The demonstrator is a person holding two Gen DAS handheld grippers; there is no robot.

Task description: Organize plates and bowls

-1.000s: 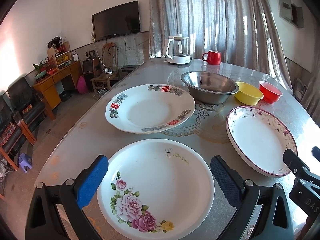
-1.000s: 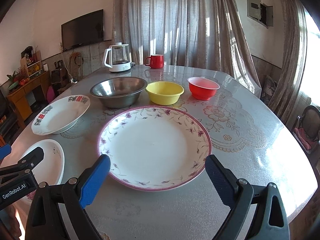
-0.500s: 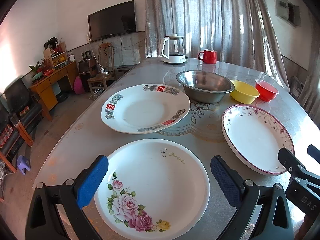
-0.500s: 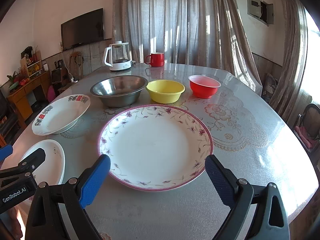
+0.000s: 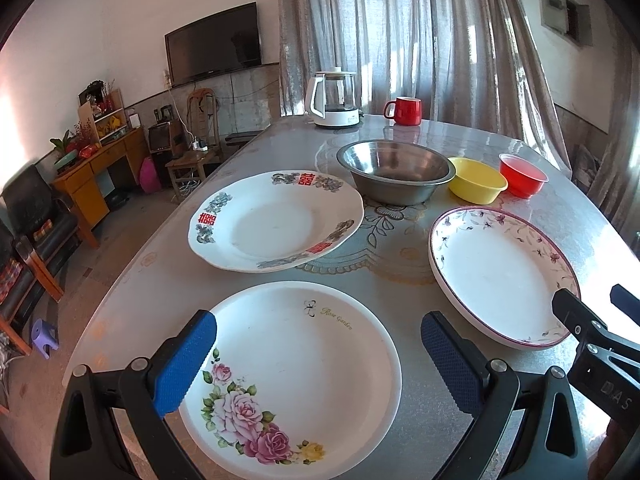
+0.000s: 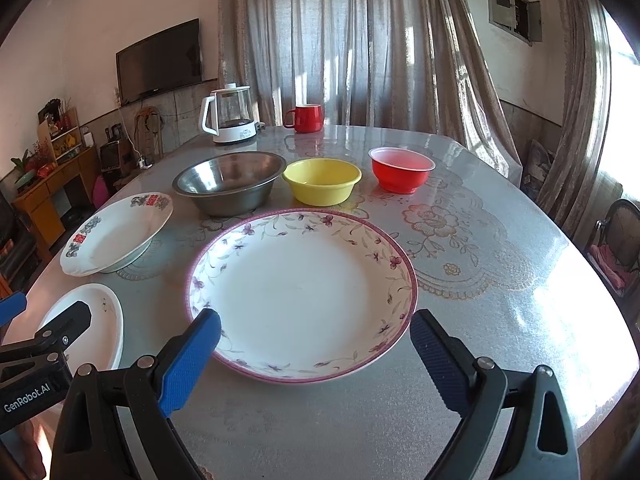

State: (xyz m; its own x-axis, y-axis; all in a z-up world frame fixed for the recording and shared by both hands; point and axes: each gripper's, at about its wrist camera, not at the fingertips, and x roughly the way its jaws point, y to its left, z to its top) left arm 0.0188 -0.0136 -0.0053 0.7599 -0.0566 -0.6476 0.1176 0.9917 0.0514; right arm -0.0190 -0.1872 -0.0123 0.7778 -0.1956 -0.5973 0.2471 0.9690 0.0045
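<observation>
Both tools wide, holding nothing. Left tool (image 5: 318, 356) frames the rose plate (image 5: 296, 372), lower centre of the frame; right tool (image 6: 316, 346) frames the vine plate (image 6: 302, 290). Nothing stacked yet. Come in low at the near rim, pinch it, lift level.

left gripper (image 5: 318, 354) | black frame, blue ribbed pads, silver screws, possibly plastic

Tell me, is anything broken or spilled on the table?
Nothing stands out. The three plates, rose plate, red-character plate and purple-rimmed plate, lie flat and whole, and the bowls sit upright, with no spill.
</observation>
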